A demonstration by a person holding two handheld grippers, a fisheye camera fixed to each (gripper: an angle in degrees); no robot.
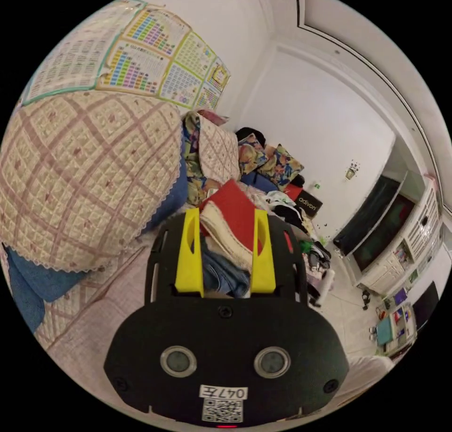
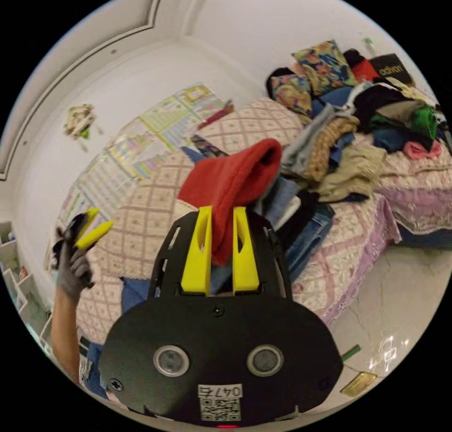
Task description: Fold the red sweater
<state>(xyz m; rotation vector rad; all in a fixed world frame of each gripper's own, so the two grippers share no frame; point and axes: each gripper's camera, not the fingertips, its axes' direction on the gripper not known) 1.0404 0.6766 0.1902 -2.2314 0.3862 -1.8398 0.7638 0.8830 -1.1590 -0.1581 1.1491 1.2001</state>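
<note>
The red sweater (image 2: 235, 178) hangs bunched in the air in front of the checked sofa back, and my right gripper (image 2: 222, 214) is shut on its lower edge. In the same view my left gripper (image 2: 97, 222) is held up at the far left by a gloved hand (image 2: 70, 272), its yellow jaws apart and nothing between them. In the left gripper view my left gripper (image 1: 228, 215) stands open. Red cloth (image 1: 238, 206) shows beyond its jaws, above cream and denim clothes, and neither jaw touches it.
A quilted checked cushion (image 1: 80, 178) bulges close on the left. A heap of mixed clothes (image 2: 358, 140) covers the sofa seat, with floral pillows (image 2: 315, 74) behind it. Charts (image 1: 155, 60) hang on the wall. A TV cabinet (image 1: 391, 234) stands across the tiled floor (image 2: 405, 300).
</note>
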